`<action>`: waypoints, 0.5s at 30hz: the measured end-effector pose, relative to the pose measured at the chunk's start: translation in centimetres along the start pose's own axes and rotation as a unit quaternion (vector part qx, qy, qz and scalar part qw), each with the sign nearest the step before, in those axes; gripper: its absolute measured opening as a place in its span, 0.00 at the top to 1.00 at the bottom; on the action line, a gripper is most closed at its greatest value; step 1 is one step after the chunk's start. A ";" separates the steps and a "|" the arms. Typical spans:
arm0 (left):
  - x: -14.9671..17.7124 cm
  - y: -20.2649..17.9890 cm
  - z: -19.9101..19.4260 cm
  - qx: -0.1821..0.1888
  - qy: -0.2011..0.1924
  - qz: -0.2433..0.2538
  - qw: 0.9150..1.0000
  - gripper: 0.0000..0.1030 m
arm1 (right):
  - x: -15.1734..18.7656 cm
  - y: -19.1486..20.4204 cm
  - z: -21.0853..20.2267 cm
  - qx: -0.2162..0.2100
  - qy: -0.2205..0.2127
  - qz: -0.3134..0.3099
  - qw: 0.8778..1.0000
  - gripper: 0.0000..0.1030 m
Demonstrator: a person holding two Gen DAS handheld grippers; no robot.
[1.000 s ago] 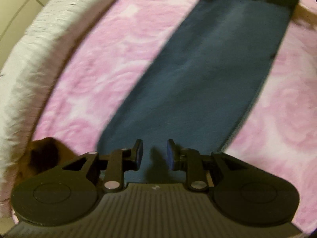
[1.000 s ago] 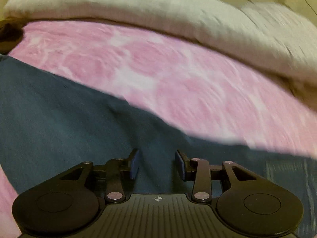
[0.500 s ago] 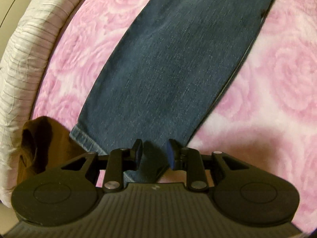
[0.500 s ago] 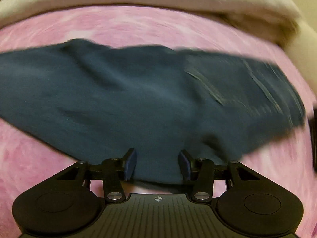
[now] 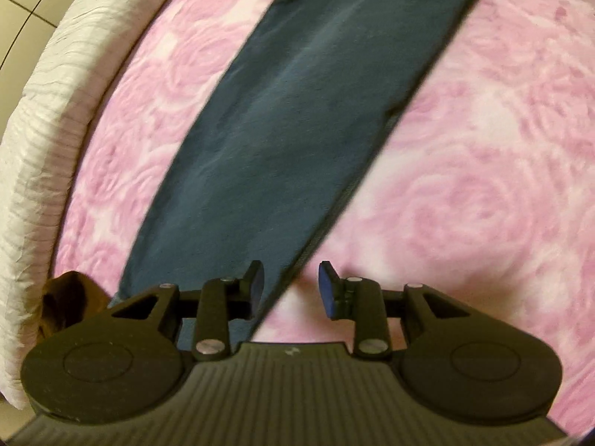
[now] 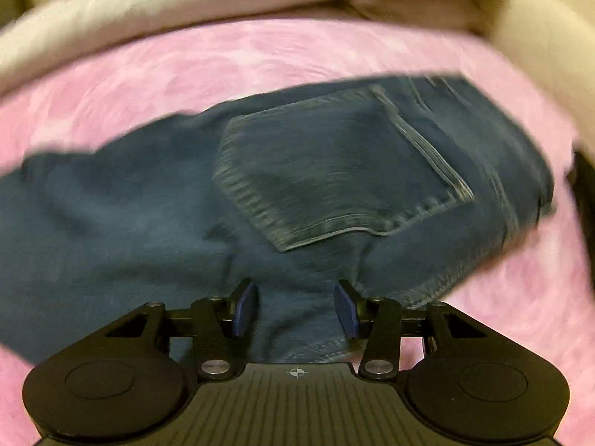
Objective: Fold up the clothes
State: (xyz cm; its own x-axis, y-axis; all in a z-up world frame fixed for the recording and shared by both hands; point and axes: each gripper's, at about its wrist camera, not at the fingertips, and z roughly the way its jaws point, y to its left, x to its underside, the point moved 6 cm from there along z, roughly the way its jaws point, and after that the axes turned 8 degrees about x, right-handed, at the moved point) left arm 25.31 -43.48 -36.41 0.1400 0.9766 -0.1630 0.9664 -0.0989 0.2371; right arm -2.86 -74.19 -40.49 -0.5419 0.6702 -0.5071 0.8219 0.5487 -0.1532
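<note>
Dark blue jeans lie flat on a pink rose-patterned bedspread (image 5: 483,186). In the left wrist view one jeans leg (image 5: 297,130) runs from the top down to my left gripper (image 5: 292,286). Its jaws are opening, and the leg's right edge passes between the fingertips without the pads pressing on it. In the right wrist view the jeans seat with a back pocket (image 6: 334,178) fills the middle. My right gripper (image 6: 295,308) hangs over the cloth just below the pocket. Its jaws are closing, denim shows between them, and the pads stand apart from it.
A white crinkled quilt (image 5: 48,130) borders the bedspread on the left, with a brown cloth (image 5: 63,304) bunched at its foot. A cream quilt (image 6: 223,11) lies along the far side in the right wrist view. A dark object (image 6: 584,200) shows at the right edge.
The left view slid right across the leg, so its right edge now lies between slightly wider jaws. The right view swept and rolled from the leg to the seat; the back pocket appeared.
</note>
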 end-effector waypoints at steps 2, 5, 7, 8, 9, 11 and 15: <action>0.0 -0.6 -0.5 -0.002 0.001 -0.009 1.000 0.73 | -0.1 -0.1 -1.1 0.001 -0.004 0.003 1.000 0.58; 0.3 -1.0 -1.9 -0.010 0.009 -0.033 0.999 0.70 | 0.6 1.1 -4.0 -0.007 -0.016 -0.017 1.000 0.57; 0.6 -1.1 -3.2 -0.016 0.013 -0.050 0.999 0.69 | 1.2 2.5 -5.8 -0.018 -0.019 -0.031 0.999 0.54; 0.8 -1.1 -4.0 -0.019 0.013 -0.060 0.998 0.67 | 1.5 3.3 -6.7 -0.024 -0.021 -0.037 0.999 0.53; 1.0 -0.9 -4.8 -0.023 0.010 -0.067 0.997 0.65 | 1.6 4.3 -7.6 -0.036 -0.020 -0.040 0.998 0.52; 1.5 -0.5 -6.1 -0.031 0.004 -0.080 0.996 0.60 | 1.9 6.6 -9.2 -0.051 -0.012 -0.049 0.997 0.49; 2.7 0.3 -7.9 -0.045 -0.004 -0.105 0.993 0.59 | 2.0 11.1 -12.0 -0.078 0.015 -0.052 0.995 0.42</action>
State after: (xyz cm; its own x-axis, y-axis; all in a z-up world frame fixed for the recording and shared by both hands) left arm 24.24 -39.32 -29.24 -0.0605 0.9722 -0.2261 0.9514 0.1247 0.2817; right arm 3.08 -60.69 -33.04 -0.6292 0.6199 -0.4689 0.7255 0.6848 -0.0682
